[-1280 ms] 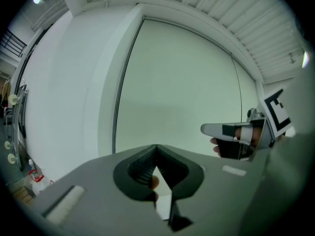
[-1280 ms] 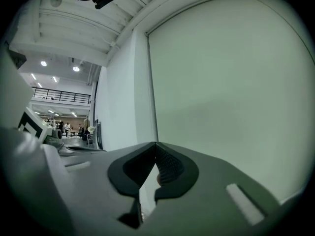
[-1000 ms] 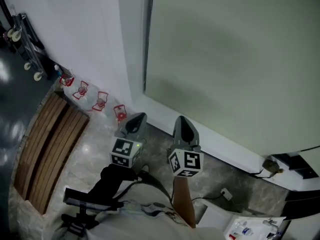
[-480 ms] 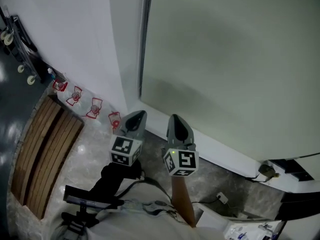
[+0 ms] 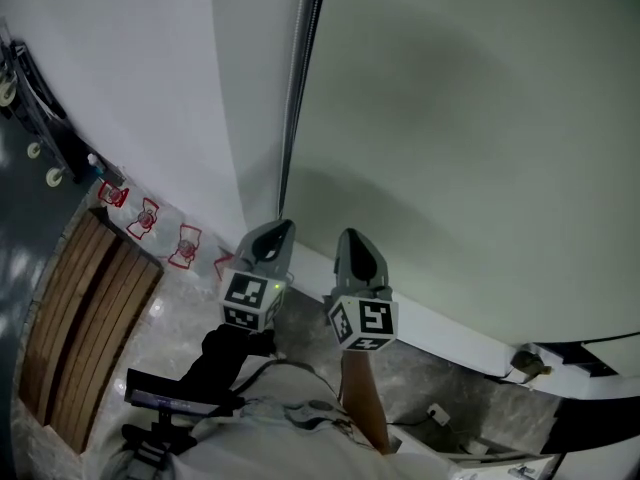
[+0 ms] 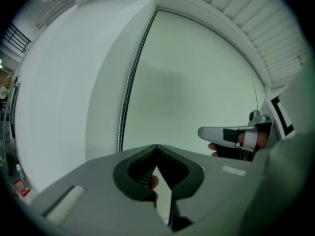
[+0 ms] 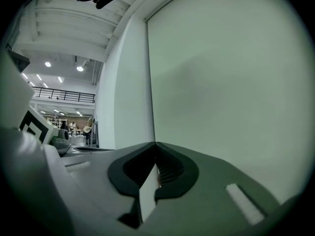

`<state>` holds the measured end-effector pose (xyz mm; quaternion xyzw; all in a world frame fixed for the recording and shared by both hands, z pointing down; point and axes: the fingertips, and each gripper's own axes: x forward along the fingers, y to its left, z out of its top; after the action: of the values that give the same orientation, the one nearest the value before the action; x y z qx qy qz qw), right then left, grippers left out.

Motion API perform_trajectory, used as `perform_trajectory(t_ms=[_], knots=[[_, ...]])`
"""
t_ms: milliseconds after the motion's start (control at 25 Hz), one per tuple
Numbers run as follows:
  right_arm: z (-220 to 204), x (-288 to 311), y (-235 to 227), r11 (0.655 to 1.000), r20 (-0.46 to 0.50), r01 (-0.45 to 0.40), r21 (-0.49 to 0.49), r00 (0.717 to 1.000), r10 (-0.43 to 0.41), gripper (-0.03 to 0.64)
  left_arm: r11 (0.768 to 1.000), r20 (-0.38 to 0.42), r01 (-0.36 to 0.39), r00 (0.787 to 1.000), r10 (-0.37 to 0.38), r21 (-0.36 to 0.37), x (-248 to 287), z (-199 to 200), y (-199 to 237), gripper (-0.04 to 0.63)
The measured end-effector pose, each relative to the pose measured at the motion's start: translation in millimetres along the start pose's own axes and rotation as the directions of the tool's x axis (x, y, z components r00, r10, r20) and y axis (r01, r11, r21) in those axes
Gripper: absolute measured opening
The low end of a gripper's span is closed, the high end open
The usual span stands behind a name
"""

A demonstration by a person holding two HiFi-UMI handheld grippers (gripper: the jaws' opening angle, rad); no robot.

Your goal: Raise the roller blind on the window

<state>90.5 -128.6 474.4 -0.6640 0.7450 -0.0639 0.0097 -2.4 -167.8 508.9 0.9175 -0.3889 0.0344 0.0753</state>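
Observation:
The pale green roller blind (image 5: 470, 138) hangs fully down over the window and fills the right of the head view. Its metal bead chain (image 5: 298, 78) runs down the blind's left edge, beside the white wall. My left gripper (image 5: 275, 230) is shut and empty, its tip just below the chain's lower end. My right gripper (image 5: 348, 236) is shut and empty beside it, pointing at the blind's lower part. In the left gripper view the shut left gripper (image 6: 156, 146) faces the chain (image 6: 129, 87) and the blind (image 6: 197, 82). In the right gripper view the shut right gripper (image 7: 155, 144) faces the blind (image 7: 221, 73).
A white sill (image 5: 440, 323) runs under the blind. On the floor lie a wooden slatted board (image 5: 80, 318), red-and-white tags (image 5: 145, 218) along the wall, and a cable plug (image 5: 435, 413). A dark wheeled frame (image 5: 40, 128) stands at the left.
Both grippers have moved together closer to the window, so the blind and chain now loom larger. Both stay shut.

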Motion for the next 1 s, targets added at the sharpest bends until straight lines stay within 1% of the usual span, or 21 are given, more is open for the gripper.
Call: perform_trajectory(t_ms=[160, 320, 480, 600, 680, 720, 760, 840, 920, 1000], knots=[[9.6, 13.4, 5.5, 1.000, 0.007, -0.024, -0.018, 1.000, 0.024, 0.002, 1.000, 0.015, 0.002, 1.000, -0.002, 0.002, 9.5, 10.6, 6.2, -0.002], [15.9, 24.4, 10.7, 0.997, 0.010, -0.065, -0.033, 0.998, 0.065, 0.002, 1.000, 0.007, -0.016, 1.000, 0.016, -0.002, 15.3, 13.6, 11.0, -0.002], [18.7, 64.1, 4.3, 0.987, 0.007, -0.156, -0.042, 0.988, 0.156, 0.002, 0.998, 0.009, -0.062, 0.998, 0.062, -0.003, 38.1, 17.9, 26.9, -0.002], [32.1, 91.7, 3.3, 0.968, 0.024, -0.244, -0.060, 0.969, 0.245, 0.003, 0.995, 0.012, -0.101, 0.995, 0.101, 0.004, 43.0, 20.9, 34.7, -0.002], [47.7, 110.6, 4.5, 0.950, 0.043, -0.307, -0.064, 0.950, 0.310, 0.003, 0.992, 0.019, -0.128, 0.992, 0.128, 0.005, 40.7, 24.7, 38.7, -0.002], [58.5, 121.6, 5.0, 0.937, 0.055, -0.342, -0.067, 0.937, 0.345, 0.003, 0.990, 0.024, -0.142, 0.990, 0.141, 0.008, 41.1, 27.8, 40.8, -0.002], [70.5, 133.4, 6.0, 0.923, 0.068, -0.378, -0.074, 0.921, 0.383, 0.017, 0.988, 0.030, -0.153, 0.988, 0.152, 0.012, 42.6, 31.4, 42.5, -0.002], [93.6, 155.6, 11.1, 0.888, 0.085, -0.448, -0.102, 0.886, 0.456, 0.062, 0.985, 0.039, -0.170, 0.985, 0.169, 0.019, 45.9, 36.7, 44.9, -0.002], [111.6, 173.7, 21.5, 0.849, 0.091, -0.510, -0.138, 0.847, 0.524, 0.074, 0.982, 0.043, -0.186, 0.982, 0.185, 0.019, 46.7, 37.1, 47.9, -0.002], [125.0, 189.5, 35.7, 0.807, 0.077, -0.566, -0.170, 0.808, 0.584, 0.091, 0.980, 0.043, -0.200, 0.979, 0.199, 0.017, 44.7, 37.6, 51.7, -0.002]])
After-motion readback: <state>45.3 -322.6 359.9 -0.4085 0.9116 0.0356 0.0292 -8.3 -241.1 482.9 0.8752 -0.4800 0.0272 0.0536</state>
